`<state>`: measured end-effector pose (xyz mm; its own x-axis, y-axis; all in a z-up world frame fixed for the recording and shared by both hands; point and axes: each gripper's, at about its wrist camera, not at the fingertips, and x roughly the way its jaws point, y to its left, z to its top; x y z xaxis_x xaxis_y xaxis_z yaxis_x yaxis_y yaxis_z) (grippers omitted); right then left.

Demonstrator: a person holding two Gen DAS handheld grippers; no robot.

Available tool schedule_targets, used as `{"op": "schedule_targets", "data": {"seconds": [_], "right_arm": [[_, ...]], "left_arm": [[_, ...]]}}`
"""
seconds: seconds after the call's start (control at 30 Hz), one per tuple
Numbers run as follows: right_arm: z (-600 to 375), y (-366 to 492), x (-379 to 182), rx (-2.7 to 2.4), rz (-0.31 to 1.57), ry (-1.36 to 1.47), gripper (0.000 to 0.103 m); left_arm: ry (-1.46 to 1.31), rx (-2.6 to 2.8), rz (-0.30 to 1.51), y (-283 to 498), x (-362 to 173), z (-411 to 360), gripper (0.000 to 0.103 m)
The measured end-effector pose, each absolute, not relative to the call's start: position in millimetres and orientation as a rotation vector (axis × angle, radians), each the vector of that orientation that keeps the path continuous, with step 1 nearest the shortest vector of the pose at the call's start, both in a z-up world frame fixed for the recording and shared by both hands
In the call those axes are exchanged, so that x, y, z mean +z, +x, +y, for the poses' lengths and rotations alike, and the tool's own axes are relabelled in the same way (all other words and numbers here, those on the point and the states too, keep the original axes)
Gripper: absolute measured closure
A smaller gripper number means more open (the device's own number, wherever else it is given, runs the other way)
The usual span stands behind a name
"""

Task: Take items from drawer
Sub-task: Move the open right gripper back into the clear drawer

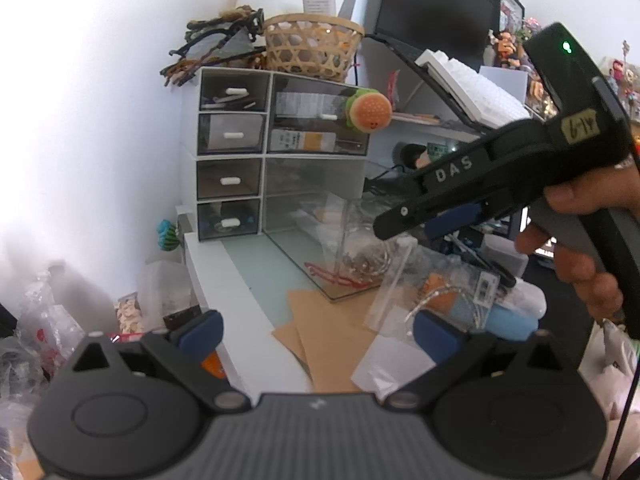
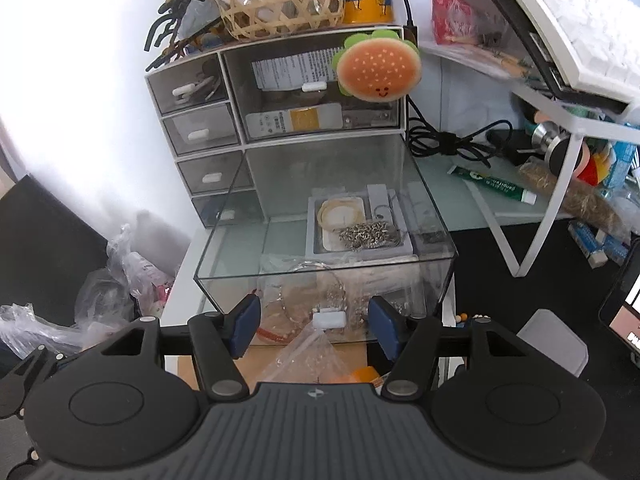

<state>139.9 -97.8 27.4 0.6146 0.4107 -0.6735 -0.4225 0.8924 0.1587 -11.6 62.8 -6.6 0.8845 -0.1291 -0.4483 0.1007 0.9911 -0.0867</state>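
Note:
A clear plastic drawer (image 2: 224,216) is pulled far out of the white organizer (image 2: 402,80). It holds a white tray with a coil and metal bits (image 2: 360,232) and clear bags with chains and a red cord (image 2: 320,292). The drawer also shows in the left wrist view (image 1: 304,248). My right gripper (image 2: 314,322) is open, its blue pads either side of the drawer's white front handle (image 2: 329,319). My right gripper also shows in the left wrist view (image 1: 416,220), above the drawer. My left gripper (image 1: 316,334) is open and empty above the desk.
Clear bags (image 1: 392,292), brown paper sheets (image 1: 320,332) and a blue item (image 1: 508,320) lie on the desk in front of the drawer. A wicker basket (image 2: 276,4) and burger toy (image 2: 378,68) sit on the organizer. A keyboard stand (image 2: 560,128) is right; cables (image 2: 452,136) lie behind.

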Motion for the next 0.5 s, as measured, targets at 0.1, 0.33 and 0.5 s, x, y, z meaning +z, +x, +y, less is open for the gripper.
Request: {"op": "schedule_targets", "data": {"seconds": [0.1,0.33,0.5], "right_arm": [[-99.3,141.0,25.8,0.479,0.772,-0.021,0.039],[-101.5,143.0,24.0,0.484,0.763,-0.023,0.039],[-101.0,144.4,23.5,0.485,0.757,-0.031,0.039]], "left_arm": [[-0.062,-0.115,0.472,-10.5,-7.3,63.6,0.0],[-0.06,-0.111,0.476,-8.8,-8.0,64.2,0.0],[-0.06,-0.106,0.474,-9.1,-7.6,64.7,0.0]]}}
